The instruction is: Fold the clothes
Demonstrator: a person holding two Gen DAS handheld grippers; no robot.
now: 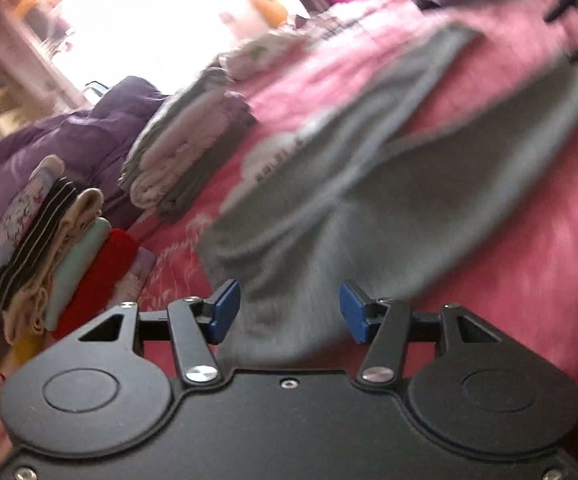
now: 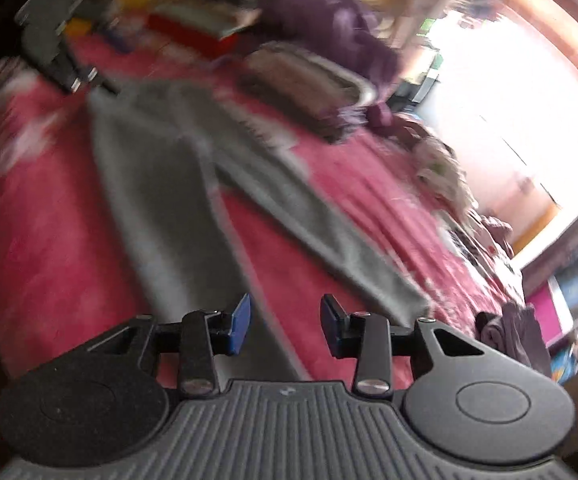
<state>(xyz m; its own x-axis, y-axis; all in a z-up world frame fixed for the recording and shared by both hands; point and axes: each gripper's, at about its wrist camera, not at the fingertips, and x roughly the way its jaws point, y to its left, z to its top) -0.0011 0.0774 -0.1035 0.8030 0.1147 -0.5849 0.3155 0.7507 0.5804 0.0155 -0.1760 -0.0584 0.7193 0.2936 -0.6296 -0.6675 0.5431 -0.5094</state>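
Observation:
Grey trousers (image 1: pixel 389 184) lie spread on a pink bedspread (image 1: pixel 529 260), their two legs apart. My left gripper (image 1: pixel 289 312) is open and empty, its blue pads (image 1: pixel 225 310) just above the waist end of the trousers. In the right wrist view the same trousers (image 2: pixel 161 184) run away from me, one leg (image 2: pixel 329 240) angling right. My right gripper (image 2: pixel 285 324) is open and empty, above the bedspread (image 2: pixel 49 240) between the two leg ends. Both views are blurred by motion.
Stacks of folded clothes stand on the bed: a colourful pile (image 1: pixel 61 248) and a grey and white pile (image 1: pixel 185 152). A purple duvet (image 1: pixel 49 148) lies behind them. The left gripper (image 2: pixel 57 40) shows far left in the right view. A bright window (image 2: pixel 509 100) is at right.

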